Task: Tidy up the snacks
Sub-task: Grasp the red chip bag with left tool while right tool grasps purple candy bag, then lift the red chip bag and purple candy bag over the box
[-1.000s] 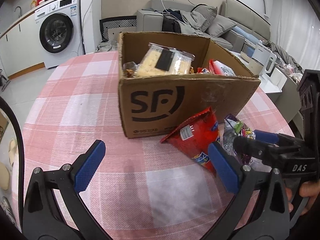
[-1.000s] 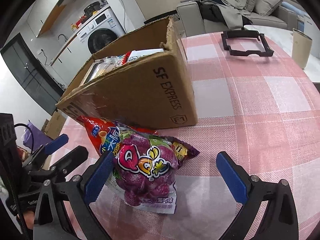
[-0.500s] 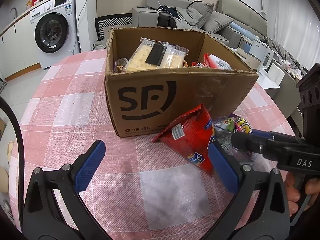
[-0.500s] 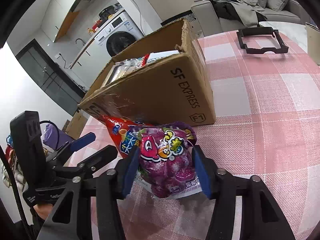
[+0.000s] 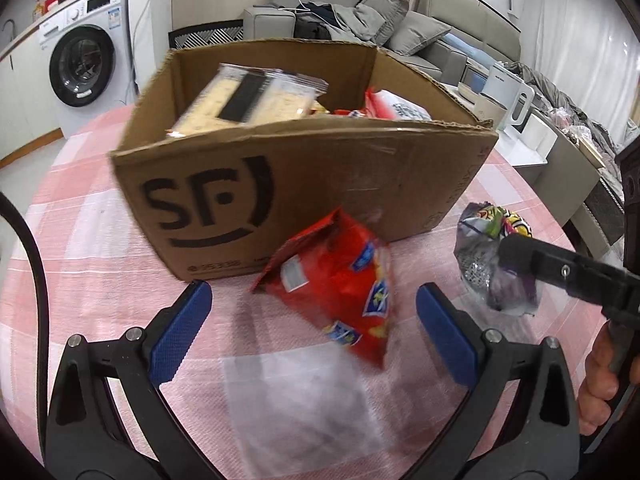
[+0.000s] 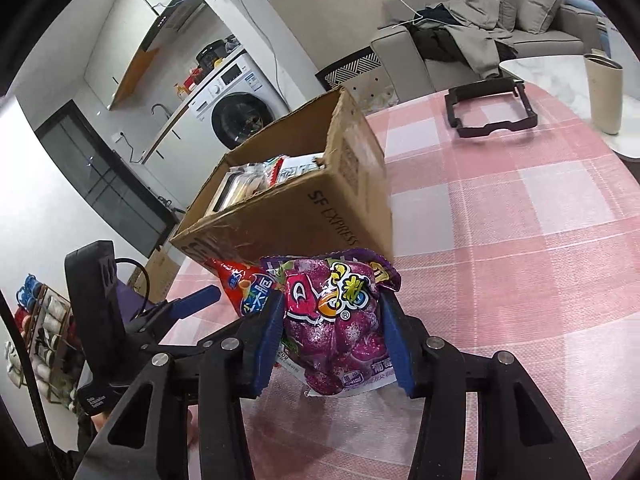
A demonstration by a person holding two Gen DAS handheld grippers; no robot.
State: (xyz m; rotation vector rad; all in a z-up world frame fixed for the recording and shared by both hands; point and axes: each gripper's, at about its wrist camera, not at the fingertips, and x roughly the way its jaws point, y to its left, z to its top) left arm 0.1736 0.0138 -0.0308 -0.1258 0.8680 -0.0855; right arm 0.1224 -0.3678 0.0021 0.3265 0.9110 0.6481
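Observation:
An open cardboard SF box stands on the pink checked tablecloth and holds several snack packs, a clear cracker pack on top. A red snack bag leans against the box front. My left gripper is open, its blue pads on either side of the red bag and a little short of it. My right gripper is shut on a purple grape candy bag and holds it lifted, just right of the red bag.
A black rectangular frame lies on the far side of the table. A beige cup stands on a white side table beyond the edge. A washing machine and a grey sofa are behind the table.
My right gripper closed on the purple candy bag and lifted it. My left gripper moved closer to the box and the red bag, staying open.

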